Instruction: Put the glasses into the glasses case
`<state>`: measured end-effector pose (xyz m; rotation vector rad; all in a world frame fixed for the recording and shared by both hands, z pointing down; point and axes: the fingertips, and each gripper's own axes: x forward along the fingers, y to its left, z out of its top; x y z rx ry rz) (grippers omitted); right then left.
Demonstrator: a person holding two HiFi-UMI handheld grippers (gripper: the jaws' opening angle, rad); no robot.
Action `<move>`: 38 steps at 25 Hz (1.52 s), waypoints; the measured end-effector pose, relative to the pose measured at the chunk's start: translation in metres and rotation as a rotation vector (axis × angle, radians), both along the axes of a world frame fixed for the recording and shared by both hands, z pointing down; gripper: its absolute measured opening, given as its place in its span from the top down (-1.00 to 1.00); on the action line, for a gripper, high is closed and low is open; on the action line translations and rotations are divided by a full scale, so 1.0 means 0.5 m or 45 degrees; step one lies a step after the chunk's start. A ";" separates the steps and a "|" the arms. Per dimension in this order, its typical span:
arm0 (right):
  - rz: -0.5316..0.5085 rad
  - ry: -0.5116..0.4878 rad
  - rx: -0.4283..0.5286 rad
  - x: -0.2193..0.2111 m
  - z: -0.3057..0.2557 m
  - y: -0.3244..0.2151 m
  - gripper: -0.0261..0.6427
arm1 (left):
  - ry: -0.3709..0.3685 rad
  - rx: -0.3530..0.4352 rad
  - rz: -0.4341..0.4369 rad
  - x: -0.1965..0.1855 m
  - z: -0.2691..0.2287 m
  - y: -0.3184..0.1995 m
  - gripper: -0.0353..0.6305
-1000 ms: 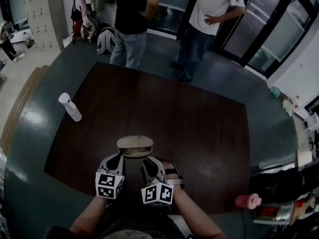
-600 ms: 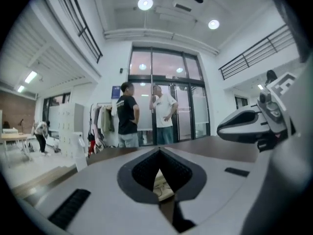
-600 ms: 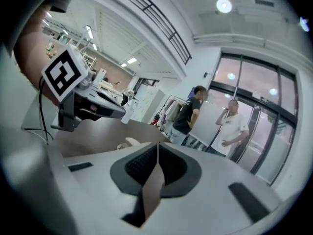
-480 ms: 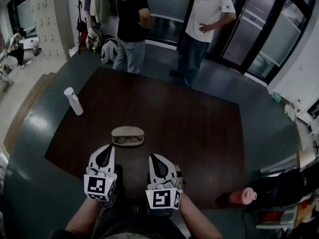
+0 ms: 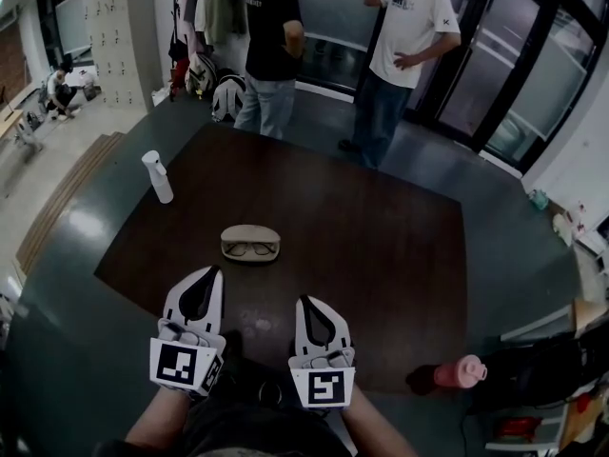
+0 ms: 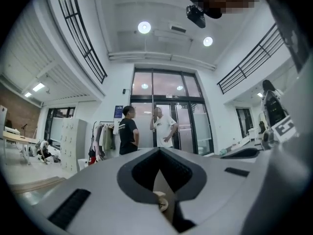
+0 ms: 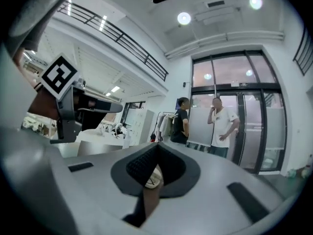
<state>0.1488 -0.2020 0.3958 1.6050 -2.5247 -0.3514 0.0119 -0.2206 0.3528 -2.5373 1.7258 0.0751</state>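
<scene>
Lying on the dark wooden table (image 5: 381,246), the glasses (image 5: 251,250) sit with the beige glasses case (image 5: 249,237), a little left of the table's middle. We think the case is open and the dark frame rests in its near half, but the head view is too small for us to be sure of that. Nearer to us, well apart from the case, we hold the left gripper (image 5: 210,273) and the right gripper (image 5: 304,301) side by side above the near part of the table, both pointing toward the case. Each has its jaws closed tip to tip with nothing between them. In both gripper views we see only a narrow sliver past the dark pads, and the pale case shows small through it. A white spray bottle (image 5: 158,176) stands upright near the table's far left edge. A pink bottle (image 5: 461,372) lies at the near right corner. Beyond the far edge of the table two people stand on the grey floor, one in a black shirt (image 5: 271,17) and one in a white shirt (image 5: 411,29).
</scene>
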 end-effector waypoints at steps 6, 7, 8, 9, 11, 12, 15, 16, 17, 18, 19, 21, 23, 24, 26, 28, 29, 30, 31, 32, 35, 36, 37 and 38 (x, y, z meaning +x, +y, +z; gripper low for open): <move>0.036 -0.137 0.093 0.002 -0.059 0.034 0.96 | 0.004 0.001 0.082 0.032 -0.016 0.041 0.88; 0.039 -0.145 0.097 -0.001 -0.063 0.039 0.96 | 0.008 -0.003 0.095 0.033 -0.014 0.047 0.88; 0.042 -0.152 0.100 -0.006 -0.066 0.046 0.96 | 0.012 -0.007 0.105 0.033 -0.013 0.055 0.88; 0.044 -0.158 0.101 -0.012 -0.069 0.055 0.96 | 0.015 -0.012 0.113 0.030 -0.012 0.063 0.88; 0.045 -0.159 0.102 -0.029 -0.073 0.075 0.96 | 0.020 -0.022 0.120 0.021 -0.011 0.084 0.88; 0.047 -0.159 0.102 -0.038 -0.075 0.087 0.96 | 0.022 -0.028 0.122 0.015 -0.010 0.096 0.88; 0.063 -0.158 0.095 -0.067 -0.076 0.131 0.96 | 0.028 -0.043 0.140 -0.009 -0.003 0.142 0.88; 0.065 -0.147 0.097 -0.077 -0.076 0.147 0.96 | 0.031 -0.047 0.148 -0.018 0.000 0.158 0.88; 0.065 -0.131 0.101 -0.087 -0.077 0.163 0.96 | 0.035 -0.052 0.154 -0.027 0.002 0.174 0.88; 0.066 -0.118 0.104 -0.097 -0.078 0.177 0.96 | 0.040 -0.057 0.159 -0.037 0.003 0.187 0.88; 0.070 -0.113 0.104 -0.107 -0.078 0.191 0.96 | 0.045 -0.062 0.163 -0.046 0.004 0.200 0.88; 0.086 -0.121 0.090 -0.125 -0.076 0.220 0.96 | 0.054 -0.068 0.179 -0.064 0.004 0.226 0.88; 0.101 -0.114 0.082 -0.142 -0.071 0.252 0.96 | 0.059 -0.075 0.198 -0.080 0.009 0.254 0.88; 0.104 -0.103 0.085 -0.151 -0.068 0.269 0.96 | 0.061 -0.079 0.206 -0.087 0.014 0.268 0.88; 0.112 -0.086 0.086 -0.170 -0.059 0.303 0.96 | 0.060 -0.084 0.217 -0.105 0.028 0.299 0.88; 0.126 -0.077 0.075 -0.186 -0.052 0.335 0.96 | 0.064 -0.092 0.228 -0.122 0.040 0.329 0.88; 0.135 -0.077 0.068 -0.191 -0.051 0.349 0.96 | 0.068 -0.100 0.235 -0.128 0.044 0.342 0.88; 0.145 -0.076 0.061 -0.196 -0.050 0.361 0.96 | 0.071 -0.110 0.242 -0.134 0.048 0.353 0.88; 0.154 -0.078 0.054 -0.199 -0.046 0.372 0.96 | 0.073 -0.121 0.249 -0.137 0.054 0.362 0.88; 0.165 -0.084 0.044 -0.200 -0.039 0.382 0.96 | 0.074 -0.132 0.256 -0.140 0.061 0.371 0.88; 0.194 -0.091 0.021 -0.202 -0.021 0.407 0.96 | 0.068 -0.144 0.281 -0.141 0.075 0.394 0.88; 0.200 -0.084 0.019 -0.205 -0.018 0.415 0.96 | 0.065 -0.144 0.290 -0.142 0.076 0.402 0.88; 0.204 -0.083 0.016 -0.208 -0.017 0.423 0.96 | 0.063 -0.143 0.297 -0.145 0.076 0.409 0.88; 0.208 -0.087 0.012 -0.211 -0.016 0.430 0.96 | 0.062 -0.144 0.301 -0.147 0.077 0.416 0.88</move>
